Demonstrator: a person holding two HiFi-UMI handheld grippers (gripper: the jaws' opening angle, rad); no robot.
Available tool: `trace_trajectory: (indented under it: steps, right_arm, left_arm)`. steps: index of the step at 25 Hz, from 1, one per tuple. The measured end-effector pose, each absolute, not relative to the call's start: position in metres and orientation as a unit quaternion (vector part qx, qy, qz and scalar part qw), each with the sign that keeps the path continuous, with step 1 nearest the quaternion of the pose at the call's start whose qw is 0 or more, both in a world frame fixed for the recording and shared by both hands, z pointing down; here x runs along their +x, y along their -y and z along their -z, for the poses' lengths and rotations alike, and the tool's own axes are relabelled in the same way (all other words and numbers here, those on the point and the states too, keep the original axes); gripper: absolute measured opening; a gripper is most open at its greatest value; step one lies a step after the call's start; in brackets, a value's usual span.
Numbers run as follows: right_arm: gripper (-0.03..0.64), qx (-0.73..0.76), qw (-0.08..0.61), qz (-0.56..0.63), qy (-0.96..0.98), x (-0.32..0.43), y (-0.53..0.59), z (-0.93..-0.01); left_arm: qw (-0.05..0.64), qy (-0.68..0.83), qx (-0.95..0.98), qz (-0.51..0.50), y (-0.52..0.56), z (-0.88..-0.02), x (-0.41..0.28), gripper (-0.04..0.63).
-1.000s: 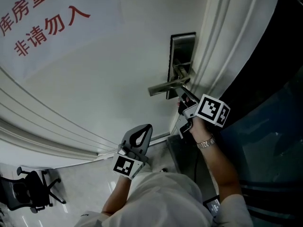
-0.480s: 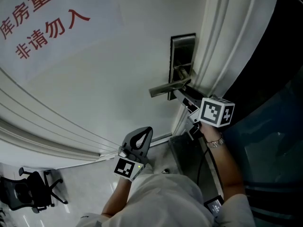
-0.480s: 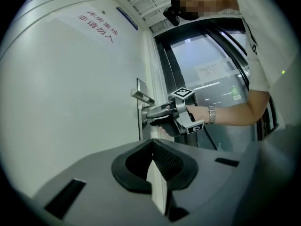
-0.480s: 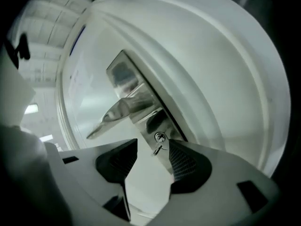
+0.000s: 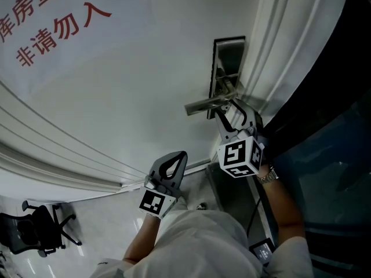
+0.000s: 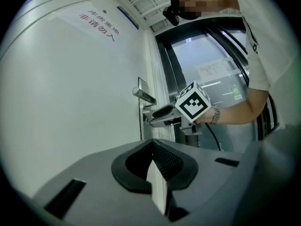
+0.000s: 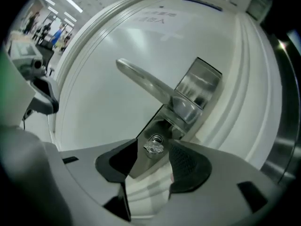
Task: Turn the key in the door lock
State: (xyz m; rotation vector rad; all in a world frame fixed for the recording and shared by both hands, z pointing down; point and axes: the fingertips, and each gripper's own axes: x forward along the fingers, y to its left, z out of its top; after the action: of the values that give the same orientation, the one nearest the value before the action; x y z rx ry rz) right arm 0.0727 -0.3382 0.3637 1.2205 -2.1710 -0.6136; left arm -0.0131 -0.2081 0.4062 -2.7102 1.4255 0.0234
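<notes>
The key [image 7: 154, 146] is in the keyhole of the shiny lock plate [image 7: 197, 86]. It sits just under the long handle [image 7: 146, 81]. The lock plate is on the right side of the white door [image 5: 116, 97], close to the door's edge. The handle sticks out to the left.

The right gripper [image 7: 153, 158] is right up at the lock. Its jaws have just been opening, and now they are wide apart. The little silver head of the key sits between the two jaws, but the pads do not touch it. So the right gripper has let go and holds nothing. The key is small and a bit blurry, so I cannot say for sure which way it is turned. In the head view the key is hidden behind the right gripper. The marker cube [image 5: 237, 155] on that gripper is on its near end, and a watch [image 5: 268, 176] is on the wrist behind it.

The left gripper [image 5: 177, 160] is nearer and more to the left, well apart from the lock. It points toward the door. Its jaws are pressed tight together, with nothing between them. In the left gripper view, the right gripper shows far off at the lock.

There is red writing [image 5: 55, 25] on the far left part of the door. A black chair [image 5: 35, 233] stands on the floor at the near left.
</notes>
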Motion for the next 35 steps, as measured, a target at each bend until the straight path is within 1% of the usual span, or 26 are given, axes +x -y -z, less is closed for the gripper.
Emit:
trace_trajectory:
  steps: [3, 5, 10, 12, 13, 14, 15, 20, 23, 29, 32, 35]
  right_arm:
    - [0.184, 0.458, 0.329, 0.324, 0.76, 0.072, 0.341, -0.365]
    - [0.184, 0.458, 0.35, 0.366, 0.731, 0.072, 0.343, -0.367]
    - [0.183, 0.457, 0.367, 0.389, 0.711, 0.069, 0.345, -0.374]
    - [0.18, 0.461, 0.357, 0.384, 0.716, 0.068, 0.344, -0.372]
    - [0.161, 0.464, 0.35, 0.382, 0.719, 0.067, 0.344, -0.371]
    - [0.127, 0.467, 0.345, 0.38, 0.72, 0.067, 0.344, -0.369]
    - [0.114, 0.47, 0.342, 0.379, 0.72, 0.067, 0.344, -0.369]
    - [0.096, 0.479, 0.326, 0.36, 0.731, 0.067, 0.345, -0.367]
    - [0.025, 0.495, 0.307, 0.345, 0.736, 0.068, 0.346, -0.366]
    - [0.015, 0.521, 0.272, 0.31, 0.747, 0.071, 0.348, -0.364]
    - [0.014, 0.537, 0.231, 0.241, 0.775, 0.074, 0.349, -0.362]
    - [0.012, 0.55, 0.174, 0.162, 0.801, 0.075, 0.35, -0.36]
  left_arm:
    - [0.04, -0.463, -0.885, -0.008, 0.208, -0.407, -0.013, 0.003]
    - [0.04, -0.463, -0.886, -0.01, 0.208, -0.408, -0.013, 0.003]
    - [0.031, -0.465, -0.884, -0.012, 0.208, -0.409, -0.017, 0.003]
    - [0.028, -0.467, -0.884, -0.014, 0.209, -0.409, -0.02, 0.003]
    - [0.028, -0.468, -0.883, -0.015, 0.209, -0.409, -0.021, 0.004]
    - [0.028, -0.469, -0.883, -0.015, 0.21, -0.409, -0.022, 0.003]
    - [0.028, -0.469, -0.883, -0.014, 0.21, -0.41, -0.022, 0.003]
    - [0.01, -0.468, -0.884, 0.0, 0.209, -0.416, -0.025, 0.004]
    - [0.014, -0.473, -0.881, -0.011, 0.211, -0.414, -0.028, 0.003]
    - [0.013, -0.478, -0.878, -0.022, 0.212, -0.416, -0.032, 0.003]
    - [0.011, -0.477, -0.879, -0.02, 0.212, -0.419, -0.031, 0.003]
    - [0.012, -0.475, -0.879, -0.021, 0.21, -0.418, -0.032, 0.003]
